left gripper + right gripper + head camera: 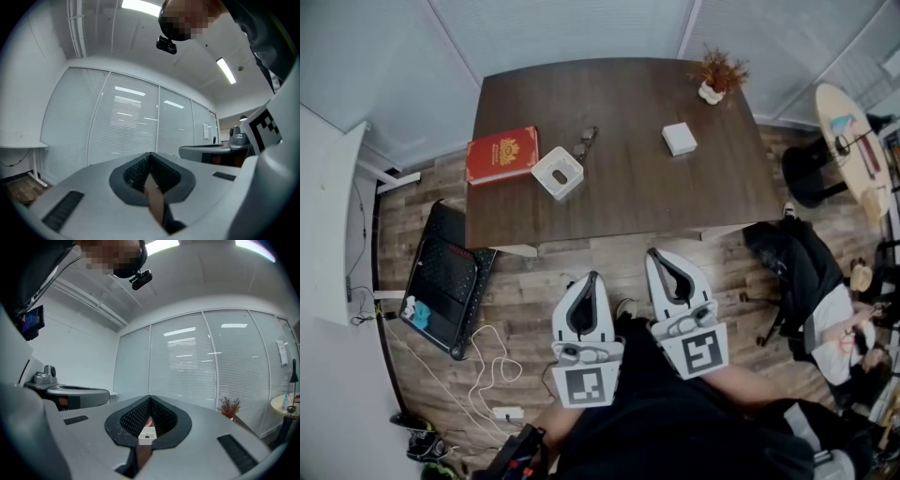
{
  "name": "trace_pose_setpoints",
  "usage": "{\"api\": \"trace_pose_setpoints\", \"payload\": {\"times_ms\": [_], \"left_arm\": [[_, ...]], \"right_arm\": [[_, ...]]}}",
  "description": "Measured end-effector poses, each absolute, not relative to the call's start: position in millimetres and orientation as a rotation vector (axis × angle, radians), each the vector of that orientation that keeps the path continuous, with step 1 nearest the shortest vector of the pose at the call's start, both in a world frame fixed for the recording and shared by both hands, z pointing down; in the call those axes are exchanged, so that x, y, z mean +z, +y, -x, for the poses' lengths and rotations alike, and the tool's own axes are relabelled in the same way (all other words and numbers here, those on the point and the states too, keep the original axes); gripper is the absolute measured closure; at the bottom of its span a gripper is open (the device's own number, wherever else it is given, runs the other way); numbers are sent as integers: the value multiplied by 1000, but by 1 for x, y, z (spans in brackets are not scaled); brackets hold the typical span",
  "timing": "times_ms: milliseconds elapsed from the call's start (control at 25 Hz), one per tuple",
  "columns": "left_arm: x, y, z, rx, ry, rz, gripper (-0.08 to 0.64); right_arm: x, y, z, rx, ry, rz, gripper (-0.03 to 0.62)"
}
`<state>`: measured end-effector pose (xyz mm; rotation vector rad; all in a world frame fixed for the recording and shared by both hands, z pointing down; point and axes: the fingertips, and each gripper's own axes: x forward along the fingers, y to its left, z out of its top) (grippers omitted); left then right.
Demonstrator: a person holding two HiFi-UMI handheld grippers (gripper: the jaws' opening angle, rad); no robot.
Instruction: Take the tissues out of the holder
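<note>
The white tissue holder (557, 172), a square box with an oval slot on top, stands on the dark wooden table (628, 197), left of its middle. Both grippers hover over the floor, short of the table's near edge and well apart from the holder. My left gripper (592, 276) is shut and empty, its jaws meeting at the tip (150, 153). To its right, my right gripper (654, 251) is also shut and empty (150, 397). Through the gap under its jaws a small white box (146, 435) shows, which looks like the holder.
A red book (502, 154) lies at the table's left end, with glasses (585, 141) behind the holder. A small white box (679, 139) and a potted plant (716, 75) sit to the right. Cables (492, 361) and a black case (442, 278) lie on the floor at left, a person (825, 319) at right.
</note>
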<state>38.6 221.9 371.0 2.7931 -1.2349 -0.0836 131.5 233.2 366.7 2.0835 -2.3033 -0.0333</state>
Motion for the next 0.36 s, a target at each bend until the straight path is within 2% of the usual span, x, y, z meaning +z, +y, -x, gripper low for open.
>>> {"api": "trace_pose_setpoints", "payload": {"times_ms": [360], "left_arm": [[371,239,-34,-82,-1244,-2793,563]], "right_arm": [[367,249,-126,-58,-2306,-2082,583]]}}
